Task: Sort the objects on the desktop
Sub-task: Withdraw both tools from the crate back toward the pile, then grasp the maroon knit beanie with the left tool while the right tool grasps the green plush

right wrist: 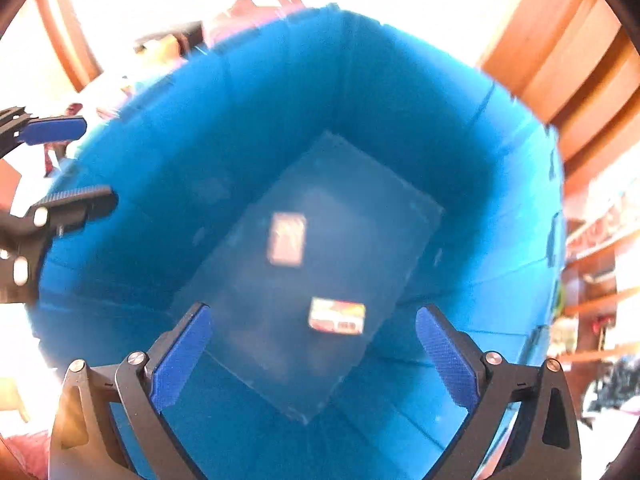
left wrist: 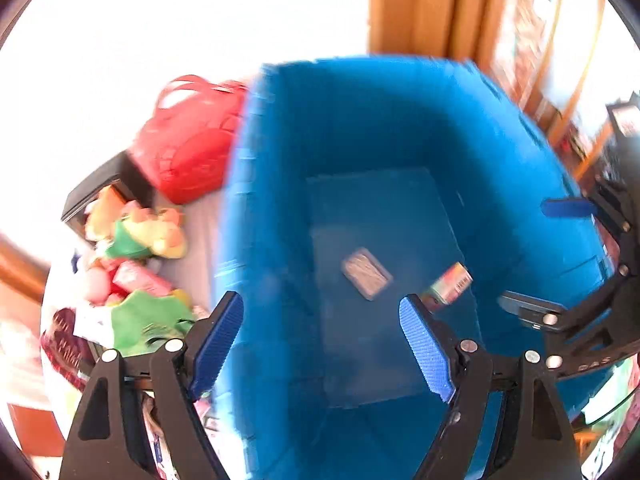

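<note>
A deep blue bin [left wrist: 280, 152] fills both views; it also shows in the right wrist view [right wrist: 200, 152]. On its floor lie a small grey packet [left wrist: 366, 273] and a small colourful box [left wrist: 450, 283]. The same packet [right wrist: 286, 239] and box [right wrist: 338, 315] show in the right wrist view. My left gripper [left wrist: 320, 332] is open and empty above the bin's left side. My right gripper [right wrist: 312, 352] is open and empty above the bin. The right gripper also shows at the bin's right rim in the left wrist view [left wrist: 552, 264].
Left of the bin lie a red bag [left wrist: 188, 140], a black tray [left wrist: 100, 188] with plush toys [left wrist: 136, 232], and several packets and green items [left wrist: 148, 316]. Wooden furniture [left wrist: 424, 4] stands behind, and shelves [right wrist: 600, 264] at the right.
</note>
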A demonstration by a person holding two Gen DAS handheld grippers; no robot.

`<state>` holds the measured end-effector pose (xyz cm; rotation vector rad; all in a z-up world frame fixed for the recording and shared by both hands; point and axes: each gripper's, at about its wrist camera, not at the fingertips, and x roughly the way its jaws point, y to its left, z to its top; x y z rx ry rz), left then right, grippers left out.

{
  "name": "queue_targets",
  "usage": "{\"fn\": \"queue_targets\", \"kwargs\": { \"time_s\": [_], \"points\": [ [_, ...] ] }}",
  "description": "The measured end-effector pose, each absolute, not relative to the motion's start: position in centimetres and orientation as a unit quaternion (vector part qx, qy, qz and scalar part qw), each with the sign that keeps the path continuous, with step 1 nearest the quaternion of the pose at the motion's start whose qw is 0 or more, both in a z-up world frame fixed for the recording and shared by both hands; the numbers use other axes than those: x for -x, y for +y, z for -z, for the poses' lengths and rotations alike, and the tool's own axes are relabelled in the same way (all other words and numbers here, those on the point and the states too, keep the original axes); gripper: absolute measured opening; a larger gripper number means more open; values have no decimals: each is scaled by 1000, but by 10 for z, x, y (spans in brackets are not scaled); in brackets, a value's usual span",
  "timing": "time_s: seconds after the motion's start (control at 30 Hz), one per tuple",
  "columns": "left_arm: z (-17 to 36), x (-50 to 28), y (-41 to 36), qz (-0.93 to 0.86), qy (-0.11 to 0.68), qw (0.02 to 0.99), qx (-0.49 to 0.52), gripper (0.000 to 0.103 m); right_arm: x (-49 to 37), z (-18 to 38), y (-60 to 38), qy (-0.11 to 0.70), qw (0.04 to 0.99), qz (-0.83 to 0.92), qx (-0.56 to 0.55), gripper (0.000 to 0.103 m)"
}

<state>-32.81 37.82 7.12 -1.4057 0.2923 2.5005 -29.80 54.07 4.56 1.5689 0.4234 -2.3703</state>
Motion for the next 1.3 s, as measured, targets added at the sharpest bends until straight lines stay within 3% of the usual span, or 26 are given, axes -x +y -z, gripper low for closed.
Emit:
{"fn": "queue_targets", "kwargs": {
  "time_s": [0.27, 0.53, 0.87, 1.3],
  "points": [
    [-92, 283, 254, -890, 61, 46, 449, 80, 261, -85, 455, 160, 199, 844, -472, 103],
    [-69, 227, 126, -899, 62, -10, 434, 81, 230, -90, 338, 145, 250, 855, -431, 103],
    [-16, 175, -43, -893, 34, -63, 443, 80, 198, -53, 204, 111, 275, 852, -431, 103],
    [48, 188, -127, -879, -50, -88, 465, 80, 221, 13, 160, 108, 216, 852, -464, 103]
  ]
}}
